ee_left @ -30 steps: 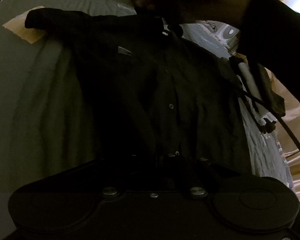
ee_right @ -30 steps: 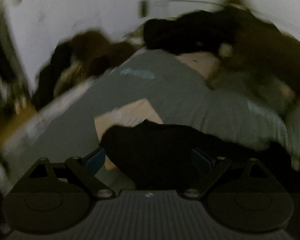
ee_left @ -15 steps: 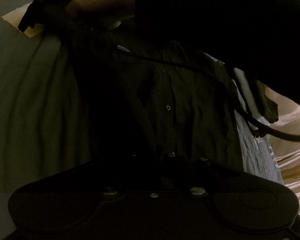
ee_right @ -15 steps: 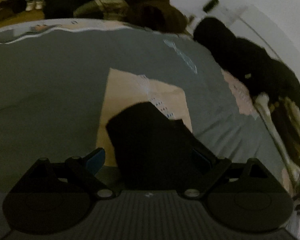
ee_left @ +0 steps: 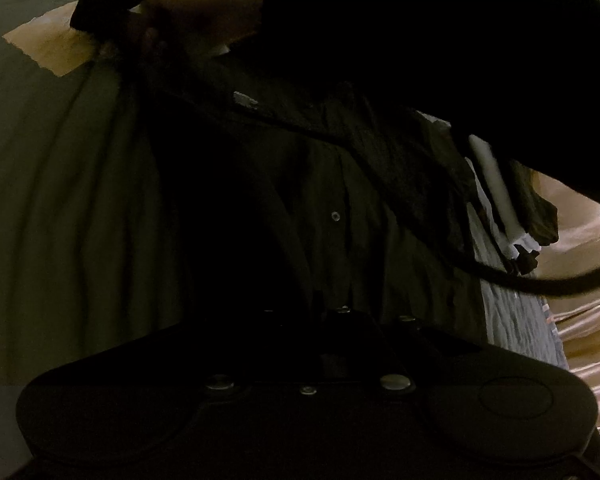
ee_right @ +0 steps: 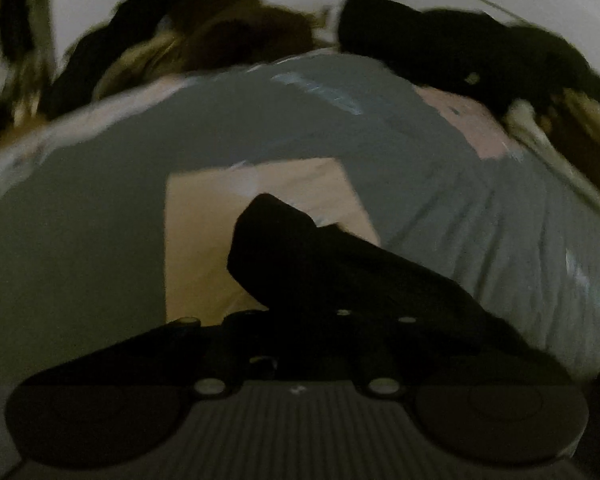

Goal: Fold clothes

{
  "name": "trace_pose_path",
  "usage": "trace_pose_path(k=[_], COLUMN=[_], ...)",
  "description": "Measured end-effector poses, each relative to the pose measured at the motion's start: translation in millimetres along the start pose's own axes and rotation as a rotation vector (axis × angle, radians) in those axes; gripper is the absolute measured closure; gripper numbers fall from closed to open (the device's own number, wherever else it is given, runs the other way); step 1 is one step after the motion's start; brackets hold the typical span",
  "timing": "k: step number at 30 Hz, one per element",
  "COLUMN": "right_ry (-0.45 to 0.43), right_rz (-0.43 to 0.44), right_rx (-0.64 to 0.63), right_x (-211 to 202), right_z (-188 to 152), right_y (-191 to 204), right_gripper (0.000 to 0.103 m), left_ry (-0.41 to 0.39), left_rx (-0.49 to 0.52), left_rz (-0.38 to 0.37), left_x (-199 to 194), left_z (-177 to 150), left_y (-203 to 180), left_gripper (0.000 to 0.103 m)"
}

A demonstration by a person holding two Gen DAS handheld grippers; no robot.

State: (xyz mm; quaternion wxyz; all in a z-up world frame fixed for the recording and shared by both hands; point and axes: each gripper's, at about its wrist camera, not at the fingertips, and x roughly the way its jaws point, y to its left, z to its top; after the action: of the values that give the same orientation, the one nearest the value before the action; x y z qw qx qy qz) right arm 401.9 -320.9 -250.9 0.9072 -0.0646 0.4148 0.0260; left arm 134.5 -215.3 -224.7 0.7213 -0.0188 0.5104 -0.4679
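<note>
Grey bedspread (ee_right: 100, 240) carries a dark button shirt (ee_left: 340, 216) spread flat. Its sleeve (ee_right: 300, 264) is clenched in the right hand-held gripper (ee_right: 304, 320), so a sleeve fold seems in hand; next the sleeve wants carrying across the body. Whether the left hand-held gripper (ee_left: 332, 320) grips the hem is too dark to tell. Half a second ago the right jaws stood wide; now they have closed on cloth
</note>
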Motion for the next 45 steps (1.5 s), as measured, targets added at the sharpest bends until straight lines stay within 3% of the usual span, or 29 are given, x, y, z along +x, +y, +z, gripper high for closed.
trace_pose_path(k=[10,21,31,35,42,45], right_ry=[-0.072,-0.214,-0.316,-0.338,-0.379,-0.34], right_rz=[0.069,0.048,-0.079,-0.129,-0.215,-0.266], right_rx=[0.275,0.559,0.726,0.8,0.961,1.029], right_x=[-67,-191,-311,-347,-392,-391], right_z=[2,-47,-129,-176,-270,-319], right_y=[-96,-229,-338,-375,-425,-439], right_gripper=[0.094,0.094,0.094,0.094,0.094,0.094], left_ry=[-0.012,0.007,0.05,0.098,0.191,0.23], left_rx=[0.075,0.252,0.406,0.454,0.531,0.564], left_rz=[-0.016,-0.101,-0.208,-0.223,-0.238,-0.245], left_x=[-1,20,60,84,125,142], left_z=[9,12,-1,-13,-39,-50], left_y=[-40,-132,-226,-247,-277,-290], left_gripper=[0.099,0.099,0.099,0.099,0.099,0.099])
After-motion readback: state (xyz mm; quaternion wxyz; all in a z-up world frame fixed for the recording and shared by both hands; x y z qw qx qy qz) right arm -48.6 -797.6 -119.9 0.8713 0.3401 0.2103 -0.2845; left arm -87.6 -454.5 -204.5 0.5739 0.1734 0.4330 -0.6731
